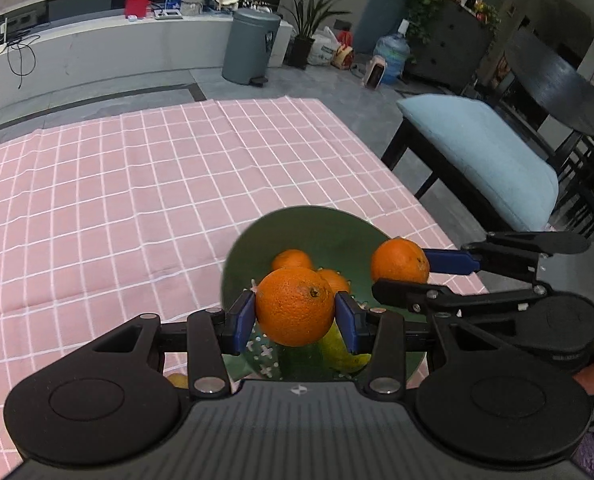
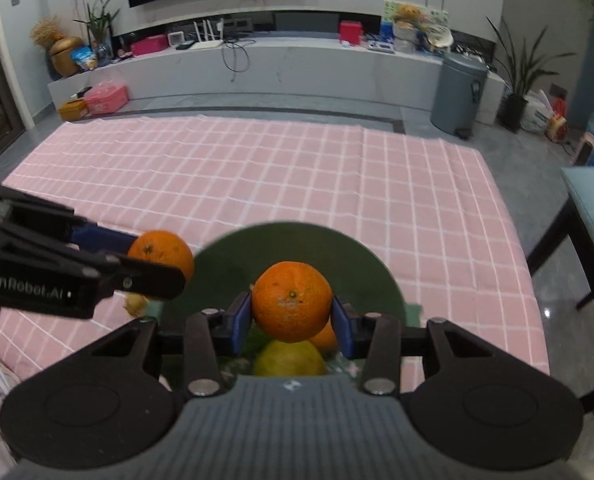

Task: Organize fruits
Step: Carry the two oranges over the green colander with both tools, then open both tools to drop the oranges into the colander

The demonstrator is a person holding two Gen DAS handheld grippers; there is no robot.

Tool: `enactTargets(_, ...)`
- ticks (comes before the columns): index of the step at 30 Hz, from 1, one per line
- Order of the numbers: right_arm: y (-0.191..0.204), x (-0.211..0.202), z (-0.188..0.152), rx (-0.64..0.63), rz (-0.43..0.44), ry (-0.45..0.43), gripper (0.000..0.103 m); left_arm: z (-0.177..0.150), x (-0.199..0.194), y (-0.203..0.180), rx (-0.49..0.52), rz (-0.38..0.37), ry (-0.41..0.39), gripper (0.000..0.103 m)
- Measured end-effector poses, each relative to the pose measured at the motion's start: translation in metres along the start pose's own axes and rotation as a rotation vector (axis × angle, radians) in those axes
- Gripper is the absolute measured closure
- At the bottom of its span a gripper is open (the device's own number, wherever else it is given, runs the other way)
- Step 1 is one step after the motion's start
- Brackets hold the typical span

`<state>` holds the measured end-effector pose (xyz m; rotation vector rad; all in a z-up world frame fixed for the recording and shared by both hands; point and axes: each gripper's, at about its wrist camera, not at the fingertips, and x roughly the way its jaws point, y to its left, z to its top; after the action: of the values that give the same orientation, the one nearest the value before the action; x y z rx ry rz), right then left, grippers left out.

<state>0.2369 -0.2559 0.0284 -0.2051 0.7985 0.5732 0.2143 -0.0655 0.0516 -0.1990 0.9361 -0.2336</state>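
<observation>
My left gripper is shut on an orange and holds it above the near part of a green bowl. My right gripper is shut on another orange above the same bowl. In the left wrist view the right gripper comes in from the right with its orange. In the right wrist view the left gripper comes in from the left with its orange. Two oranges and a yellow-green fruit lie in the bowl.
The bowl stands on a pink checked tablecloth near the table's right edge. A small yellow fruit lies on the cloth left of the bowl. A dark bench with a light blue cushion stands to the right of the table.
</observation>
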Motion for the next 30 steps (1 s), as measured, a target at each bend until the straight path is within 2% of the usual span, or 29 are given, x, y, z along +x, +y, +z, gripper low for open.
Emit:
enactTargets(4,-0.01,0.009,-0.006,0.001,-0.018,0.023,0.064,0.003,0.024,-0.007,0.008,0.057,0.046,0.054)
enactTargets(12,-0.016,0.034,-0.015,-0.056,-0.071,0.073,0.064,0.001,0.057,-0.001,0.001,0.112,0.11,0.054)
enactTargets(30,-0.01,0.059,-0.018,-0.138,-0.131,0.129,0.063,0.001,0.079,0.001,0.071,0.125,0.159,0.054)
